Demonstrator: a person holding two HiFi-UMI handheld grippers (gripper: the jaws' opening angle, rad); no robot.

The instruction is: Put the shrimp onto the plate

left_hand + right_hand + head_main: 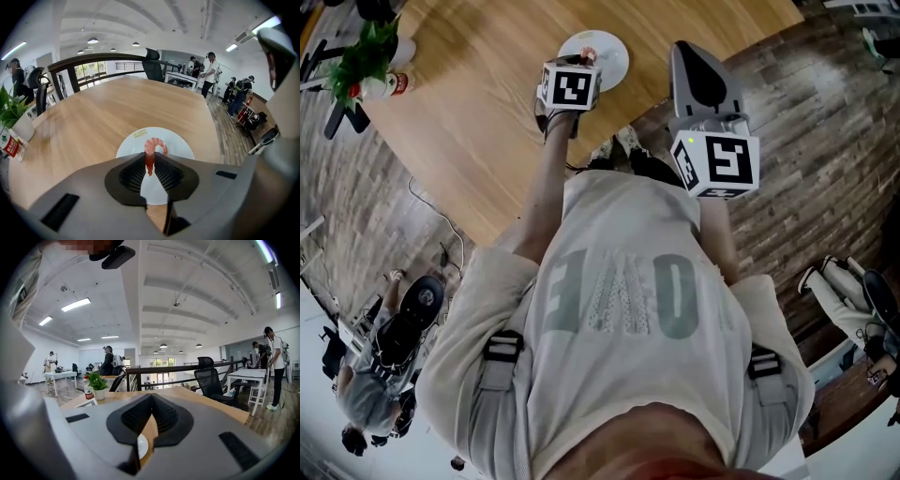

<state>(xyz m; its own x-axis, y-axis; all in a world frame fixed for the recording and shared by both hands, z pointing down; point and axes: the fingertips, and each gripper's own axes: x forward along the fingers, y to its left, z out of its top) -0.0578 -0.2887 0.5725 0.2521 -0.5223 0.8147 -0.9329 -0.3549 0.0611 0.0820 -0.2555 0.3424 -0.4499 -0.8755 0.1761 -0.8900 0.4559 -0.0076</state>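
A leafy green plant in a white pot (13,123) stands at the far left edge of the smooth, light brown wooden surface (93,122). A small bottle with a red label (9,146) stands just beside it.

The grey plastic left gripper (150,159) reaches out over the surface at the end of a straight arm. Its dark, bumpy fingers (133,174) pinch the straight tail end of the curly pink-orange shrimp (151,151). The shrimp's round, hooked end sticks out past the fingers, right over the round, flat white plate (180,146).

The grey plastic right gripper (151,398) is held close to the body, by the edge of the surface. It points level across the room. Its dark fingers (133,417) are pressed together at the tips, with nothing between them.
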